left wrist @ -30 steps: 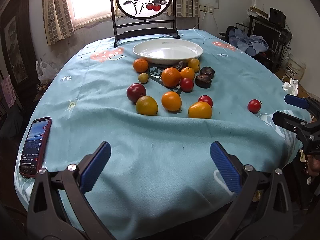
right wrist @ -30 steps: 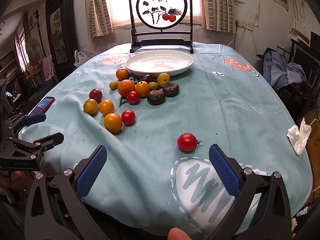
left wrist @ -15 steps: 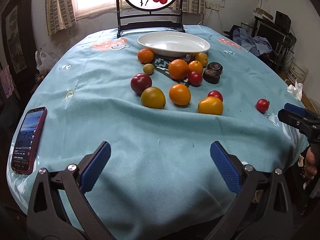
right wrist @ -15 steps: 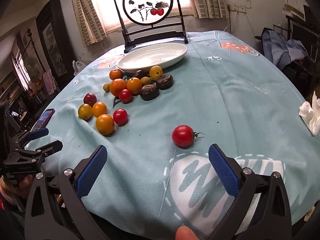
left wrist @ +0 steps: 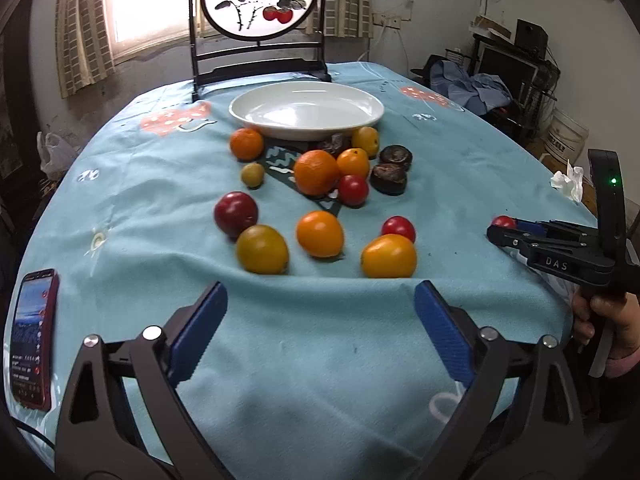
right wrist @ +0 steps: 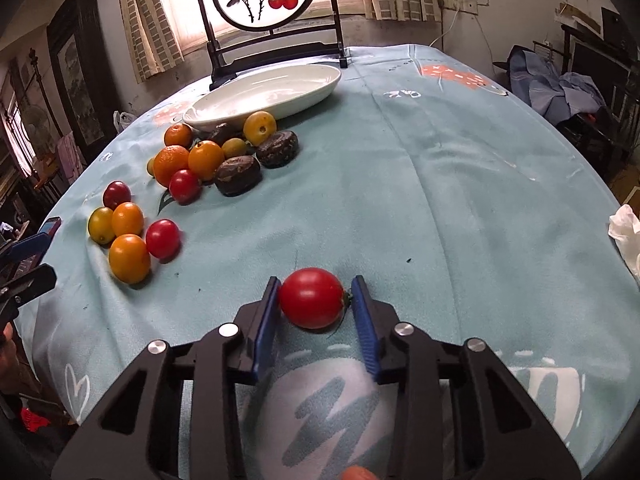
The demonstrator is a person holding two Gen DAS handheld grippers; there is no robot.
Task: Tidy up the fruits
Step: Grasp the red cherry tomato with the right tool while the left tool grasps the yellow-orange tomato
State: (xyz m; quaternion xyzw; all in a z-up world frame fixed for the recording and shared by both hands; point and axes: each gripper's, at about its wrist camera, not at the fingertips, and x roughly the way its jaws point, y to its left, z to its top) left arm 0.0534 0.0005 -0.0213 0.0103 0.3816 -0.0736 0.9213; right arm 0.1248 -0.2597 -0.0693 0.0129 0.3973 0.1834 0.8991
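A lone red tomato point(right wrist: 312, 297) lies on the blue tablecloth between the blue pads of my right gripper point(right wrist: 314, 300), which has closed around it; the pads touch or nearly touch its sides. In the left wrist view the right gripper point(left wrist: 500, 230) shows at the right with the tomato point(left wrist: 503, 221) at its tips. My left gripper point(left wrist: 320, 320) is open and empty above the cloth near the front edge. Several oranges, yellow fruits, red tomatoes and dark brown fruits point(left wrist: 320, 184) lie in a cluster before an empty white plate point(left wrist: 306, 114).
A smartphone point(left wrist: 32, 340) lies at the table's left edge. A framed round screen point(left wrist: 258, 20) stands behind the plate. A crumpled white tissue point(right wrist: 626, 236) lies at the right edge. Furniture and clothes stand beyond the table on the right.
My right gripper moved forward to the lone tomato and its jaws closed from wide open onto it. My left gripper moved forward toward the fruit cluster, still open.
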